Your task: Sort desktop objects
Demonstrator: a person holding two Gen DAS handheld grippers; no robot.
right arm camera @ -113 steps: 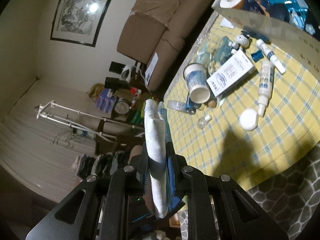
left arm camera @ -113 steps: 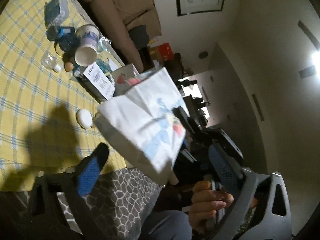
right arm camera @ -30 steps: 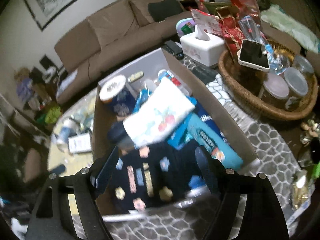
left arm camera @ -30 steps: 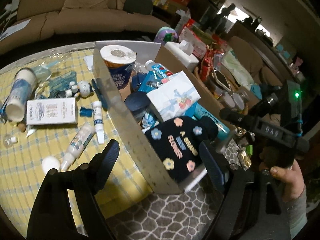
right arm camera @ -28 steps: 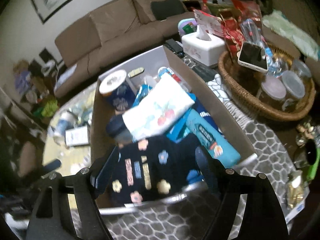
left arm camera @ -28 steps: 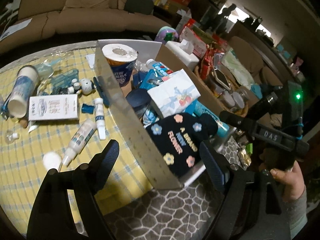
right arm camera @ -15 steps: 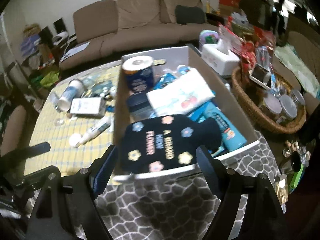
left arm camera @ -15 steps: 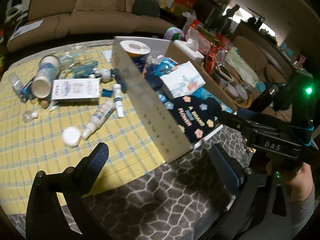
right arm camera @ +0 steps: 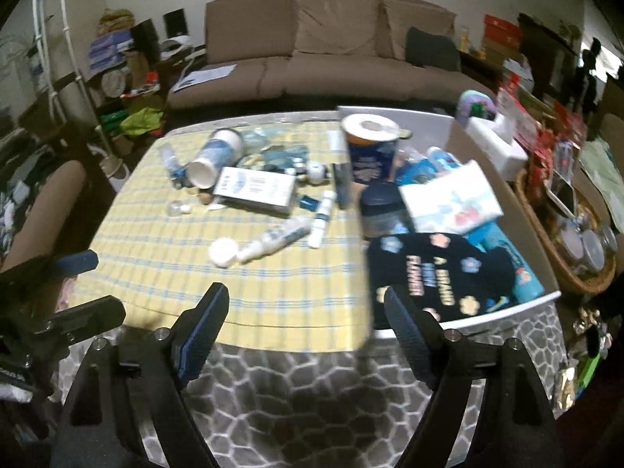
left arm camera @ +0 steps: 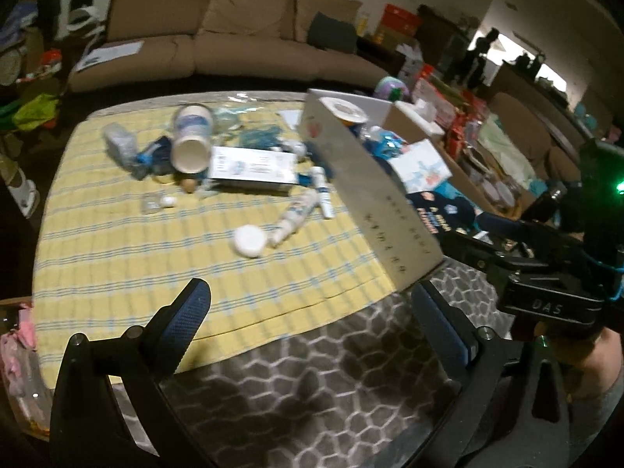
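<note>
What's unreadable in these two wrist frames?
- Left wrist: most box contents, hidden behind its near wall.
- Both views: print on the flat carton, blurred.
- Right wrist: items beneath the black pouch, covered.
- Right wrist: left hand-held gripper, cut off by the edge.

Both wrist cams sit back from the table's near edge, angled down across it toward the sofa (right arm camera: 331, 43). Left one's further left (box (left arm camera: 374, 191) seen side-on); both catch the yellow cloth (right arm camera: 273, 273) clutter.

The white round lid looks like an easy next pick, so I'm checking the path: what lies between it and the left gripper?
Only bare yellow checked cloth lies between the white round lid and the open left gripper, seen in the left wrist view.
</note>
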